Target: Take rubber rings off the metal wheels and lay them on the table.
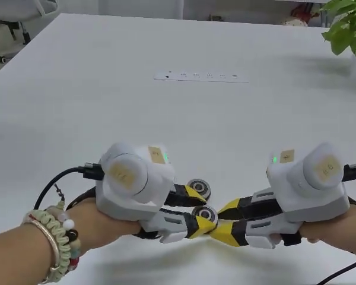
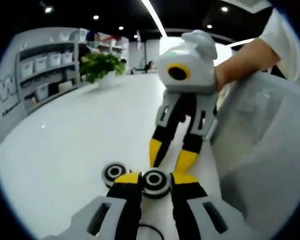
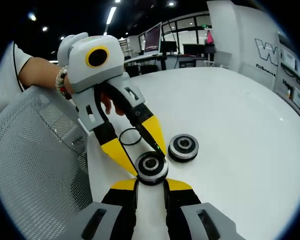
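1. One metal wheel (image 3: pixel 151 166), black-rimmed, sits at the near part of the white surface (image 1: pixel 166 119).
2. The left hand-held gripper (image 2: pixel 155 180) is clamped on it, one yellow tip on each side.
3. The right hand-held gripper (image 3: pixel 151 186) meets the wheel's near edge, jaws narrowly apart; I cannot tell whether they pinch.
4. A second metal wheel (image 3: pixel 183 146) lies just beside the first.
5. A loose rubber ring (image 3: pixel 130 136) lies flat between the left jaws.

Left gripper (image 2: pixel 156 179) and right gripper (image 3: pixel 151 185) tip to tip (left clamped, right parted).
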